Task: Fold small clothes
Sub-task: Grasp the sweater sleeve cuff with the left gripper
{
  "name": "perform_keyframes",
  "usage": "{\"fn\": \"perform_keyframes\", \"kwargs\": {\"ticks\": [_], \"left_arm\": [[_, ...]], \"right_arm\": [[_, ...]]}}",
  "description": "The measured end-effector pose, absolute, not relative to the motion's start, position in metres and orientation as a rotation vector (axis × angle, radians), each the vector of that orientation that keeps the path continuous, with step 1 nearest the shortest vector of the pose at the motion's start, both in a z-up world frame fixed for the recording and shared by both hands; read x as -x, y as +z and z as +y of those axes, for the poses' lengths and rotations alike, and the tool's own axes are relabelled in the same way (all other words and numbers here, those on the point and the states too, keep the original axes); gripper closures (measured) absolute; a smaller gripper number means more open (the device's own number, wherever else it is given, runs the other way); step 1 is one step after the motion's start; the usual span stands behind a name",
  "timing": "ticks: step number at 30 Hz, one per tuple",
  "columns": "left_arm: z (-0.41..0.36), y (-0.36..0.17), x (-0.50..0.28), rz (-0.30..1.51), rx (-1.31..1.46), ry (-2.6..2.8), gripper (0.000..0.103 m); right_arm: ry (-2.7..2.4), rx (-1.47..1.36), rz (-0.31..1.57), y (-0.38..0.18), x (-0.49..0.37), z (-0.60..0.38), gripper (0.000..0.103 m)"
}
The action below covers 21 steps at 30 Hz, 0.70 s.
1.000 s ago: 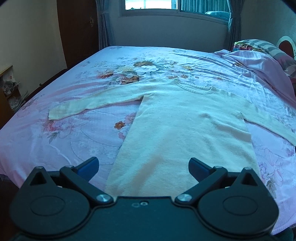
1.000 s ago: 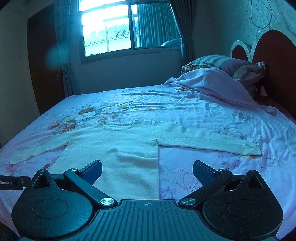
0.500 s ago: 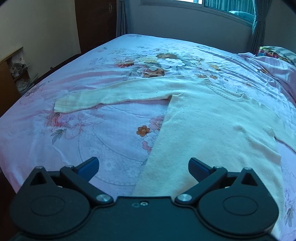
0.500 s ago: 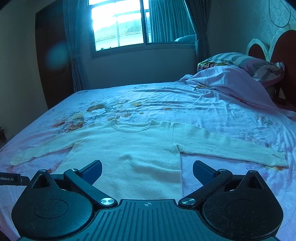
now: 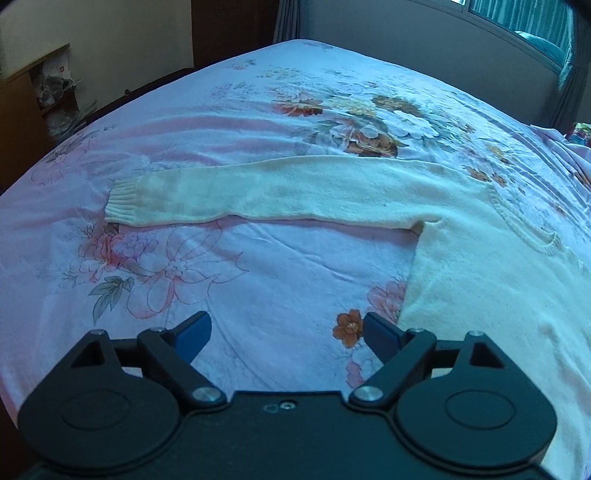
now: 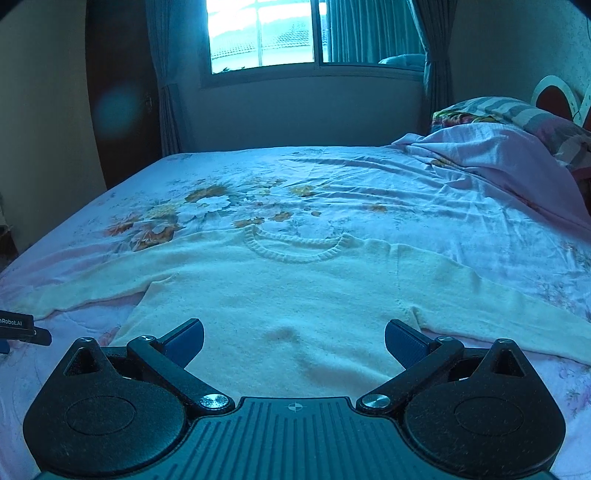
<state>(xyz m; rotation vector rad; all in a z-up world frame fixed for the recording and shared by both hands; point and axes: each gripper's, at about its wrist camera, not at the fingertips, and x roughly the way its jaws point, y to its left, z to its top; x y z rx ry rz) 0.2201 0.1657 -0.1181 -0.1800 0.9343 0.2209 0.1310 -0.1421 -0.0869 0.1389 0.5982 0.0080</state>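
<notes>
The sweater (image 5: pixel 480 295) lies flat on the bed (image 5: pixel 258 280). Left gripper (image 5: pixel 287 332) — jaws apart, just been closing, bare sheet between, sweater at right. Right gripper (image 6: pixel 294 341) — jaws apart above the sweater's middle.

Floral bedsheet (image 5: pixel 258 266), rumpled blanket (image 6: pixel 491 158), curtained window (image 6: pixel 266 35)

The left gripper (image 5: pixel 286 330) has swung off the cream sweater (image 5: pixel 480 266) toward its outstretched sleeve (image 5: pixel 258 195), its empty jaws just narrowing slightly. The right gripper (image 6: pixel 294 341) has closed in over the sweater's chest.
</notes>
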Motion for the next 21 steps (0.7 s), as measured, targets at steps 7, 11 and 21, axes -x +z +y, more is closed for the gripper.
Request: {"fn": "perform_keyframes", "kwargs": {"ticks": [7,11,21], "left_arm": [[0.205,-0.141,-0.260,0.979,0.281,0.266,0.031],[0.240,-0.156,-0.276,0.997,0.404,0.295,0.038],[0.315,-0.188,-0.295,0.910,0.842,0.316,0.046]], "right_arm": [[0.058,-0.110,0.623,-0.099,-0.175,-0.119,0.000],[0.082,-0.089,0.641,-0.109,-0.198,-0.109,0.000],[0.126,-0.089,0.674,-0.135,-0.238,-0.089,0.000]]}}
